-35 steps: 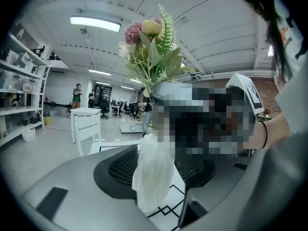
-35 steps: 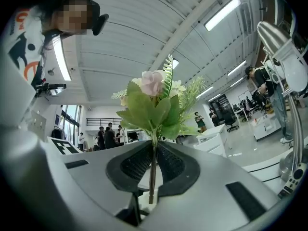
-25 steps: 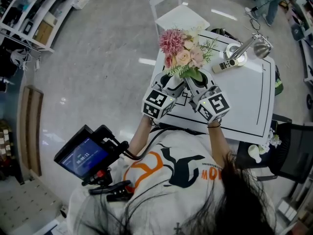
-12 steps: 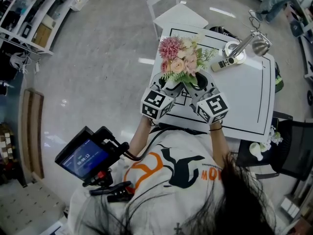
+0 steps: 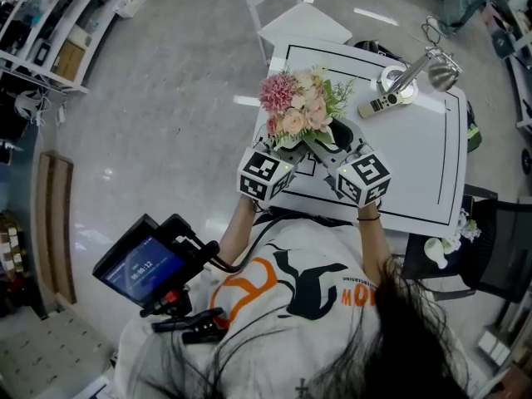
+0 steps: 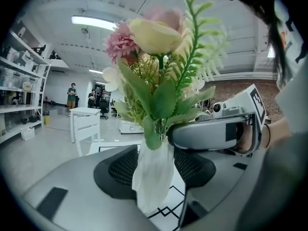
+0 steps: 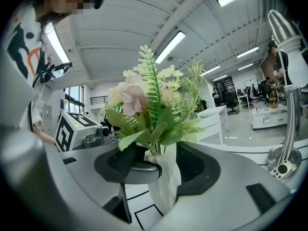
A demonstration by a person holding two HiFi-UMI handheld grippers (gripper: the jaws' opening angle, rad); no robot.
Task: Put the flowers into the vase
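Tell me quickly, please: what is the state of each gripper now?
Left gripper: closed on the vase.
Right gripper: open; its jaws have just been opening, with the vase between them.

Looks like a big open-plan lab or workshop to me: storage shelves (image 5: 46, 23) packed with gear, shiny grey floor (image 5: 166, 123), strip lights (image 6: 94, 22) overhead, a white table (image 5: 416, 165) marked with black lines (test-bench vibes), people (image 6: 72, 94) standing around way back.
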